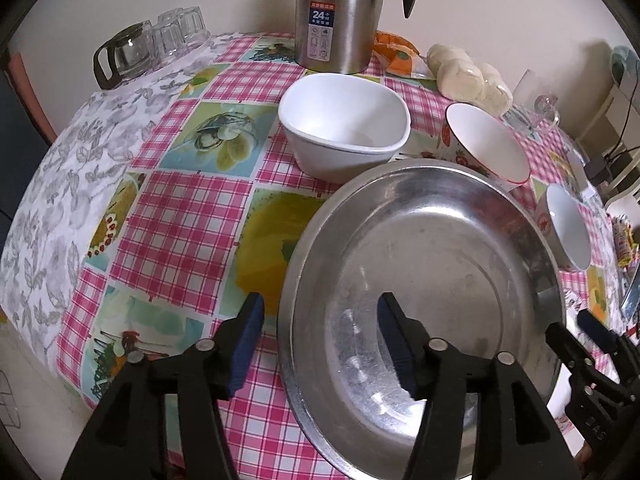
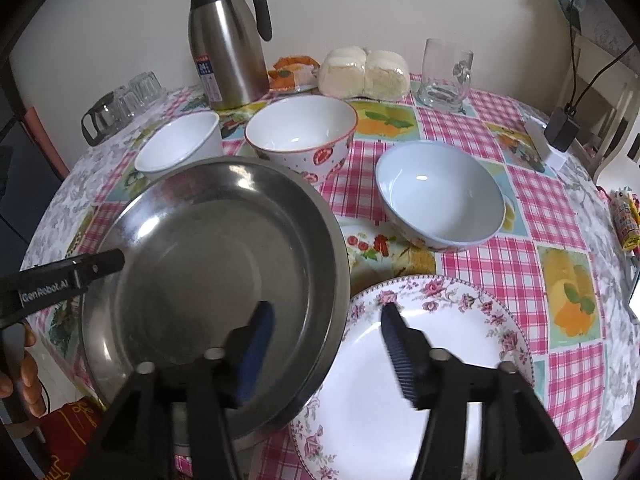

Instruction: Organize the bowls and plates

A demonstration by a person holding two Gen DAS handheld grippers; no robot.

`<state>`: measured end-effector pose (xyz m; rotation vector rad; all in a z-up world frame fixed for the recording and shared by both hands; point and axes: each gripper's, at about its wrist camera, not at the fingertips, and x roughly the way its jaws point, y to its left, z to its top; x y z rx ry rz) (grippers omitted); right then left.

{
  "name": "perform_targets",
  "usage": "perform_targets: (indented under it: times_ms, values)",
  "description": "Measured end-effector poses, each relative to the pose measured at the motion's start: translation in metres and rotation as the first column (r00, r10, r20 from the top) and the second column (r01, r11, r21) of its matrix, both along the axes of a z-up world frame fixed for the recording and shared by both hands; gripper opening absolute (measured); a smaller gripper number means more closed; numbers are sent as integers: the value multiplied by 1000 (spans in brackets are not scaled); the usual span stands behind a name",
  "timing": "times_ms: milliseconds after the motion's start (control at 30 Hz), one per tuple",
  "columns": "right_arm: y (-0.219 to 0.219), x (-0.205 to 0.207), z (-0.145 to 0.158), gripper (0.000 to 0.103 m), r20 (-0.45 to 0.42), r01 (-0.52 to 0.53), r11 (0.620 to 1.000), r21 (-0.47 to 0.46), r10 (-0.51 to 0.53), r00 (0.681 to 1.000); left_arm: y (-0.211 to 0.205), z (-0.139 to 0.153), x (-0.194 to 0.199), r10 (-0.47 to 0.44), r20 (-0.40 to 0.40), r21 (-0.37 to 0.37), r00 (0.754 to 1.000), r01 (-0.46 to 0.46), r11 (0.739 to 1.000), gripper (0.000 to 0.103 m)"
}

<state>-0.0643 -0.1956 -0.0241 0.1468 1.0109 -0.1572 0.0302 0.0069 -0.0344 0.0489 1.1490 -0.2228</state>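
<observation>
A steel plate point(image 1: 424, 264) lies at the table's near edge, also in the right wrist view point(image 2: 216, 264). My left gripper point(image 1: 320, 336) is open and straddles its left rim, one finger outside, one inside. My right gripper point(image 2: 326, 344) is open and straddles its right rim, above a floral plate point(image 2: 424, 364) that the steel plate overlaps. Behind stand a plain white bowl point(image 1: 344, 124) point(image 2: 180, 144), a strawberry-print bowl point(image 1: 486, 146) point(image 2: 300, 132) and a pale blue bowl point(image 2: 440, 196) point(image 1: 564, 228).
A steel thermos jug point(image 2: 228, 44) point(image 1: 340, 16), a bag of buns point(image 2: 364, 74), an orange packet point(image 2: 292, 72) and a glass mug point(image 2: 444, 76) line the back. Upturned glasses and a glass pot point(image 1: 132, 52) sit far left. A charger point(image 2: 560, 128) lies at right.
</observation>
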Motion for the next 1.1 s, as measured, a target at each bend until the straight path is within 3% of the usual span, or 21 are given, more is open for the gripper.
perform_targets:
  times_ms: [100, 200, 300, 433, 567, 800, 1100]
  values:
    - [1, 1, 1, 78, 13, -4, 1000, -7, 4, 1000, -2, 1, -1, -13, 7, 9, 1000, 13, 1000, 65]
    - [0, 1, 1, 85, 19, -2, 1000, -5, 2, 1000, -3, 1, -1, -26, 10, 17, 1000, 26, 1000, 81]
    - [-2, 0, 2, 90, 32, 7, 1000, -4, -7, 999, -5, 2, -3, -35, 18, 24, 999, 34, 999, 83]
    - [-4, -1, 4, 103, 45, 20, 1000, -5, -20, 999, -4, 2, -2, -27, 25, 32, 999, 26, 999, 88]
    - [-6, -1, 5, 103, 55, 29, 1000, -8, -29, 998, -1, 2, -1, -14, 30, 31, 999, 13, 999, 100]
    - [-10, -4, 10, 103, 92, 46, 999, -7, -45, 995, -2, 16, -6, -23, 99, 3, 995, 23, 1000, 101]
    - [-12, -11, 12, 103, 109, 34, 999, -7, -33, 993, -13, 51, -19, -45, 217, -140, 975, 77, 987, 101]
